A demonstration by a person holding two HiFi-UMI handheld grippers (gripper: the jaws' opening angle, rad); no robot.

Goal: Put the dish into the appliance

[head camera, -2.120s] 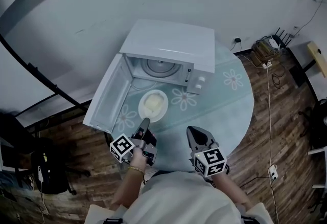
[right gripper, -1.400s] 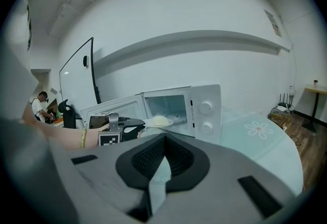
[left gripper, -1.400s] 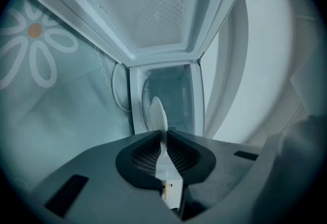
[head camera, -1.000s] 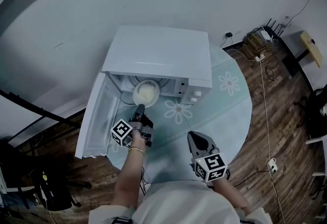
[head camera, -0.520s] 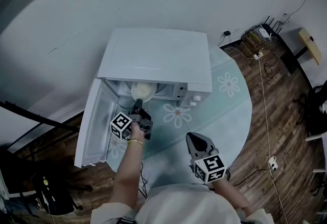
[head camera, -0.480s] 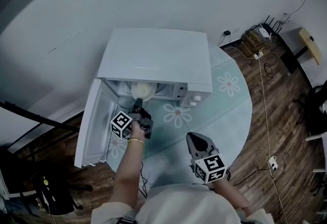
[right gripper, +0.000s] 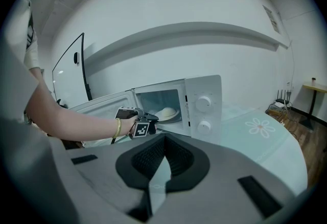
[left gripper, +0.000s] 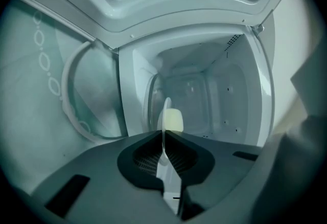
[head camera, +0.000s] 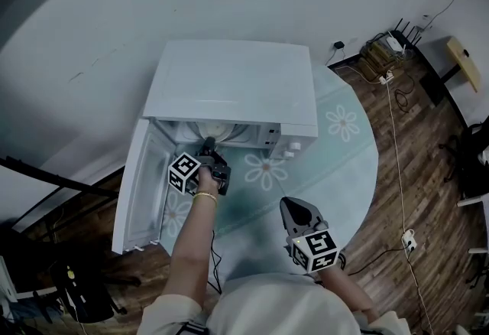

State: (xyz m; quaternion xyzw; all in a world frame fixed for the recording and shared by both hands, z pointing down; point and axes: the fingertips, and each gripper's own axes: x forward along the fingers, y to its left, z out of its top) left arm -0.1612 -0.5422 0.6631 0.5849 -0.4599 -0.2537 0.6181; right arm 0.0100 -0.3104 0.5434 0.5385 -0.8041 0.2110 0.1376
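Note:
A white microwave (head camera: pixel 237 85) stands on the round table with its door (head camera: pixel 141 180) swung open to the left. The dish (head camera: pixel 218 129), a white plate with pale food on it, is inside the cavity mouth, half hidden under the microwave's top. My left gripper (head camera: pixel 208 144) is shut on the plate's near rim and reaches into the opening; its jaws have just been closing on that rim. The left gripper view shows the dish (left gripper: pixel 166 115) edge-on between the jaws, with the cavity (left gripper: pixel 204 95) behind. My right gripper (head camera: pixel 289 205) hovers shut and empty over the table's front.
The microwave's two knobs (right gripper: pixel 204 113) sit on its right front panel. The glass table (head camera: pixel 336 165) has flower prints and extends right of the microwave. Cables and a power strip (head camera: pixel 384 75) lie on the wooden floor at the right.
My left gripper has carried the dish forward from the table in front of the microwave into the open cavity. The right gripper has stayed where it was.

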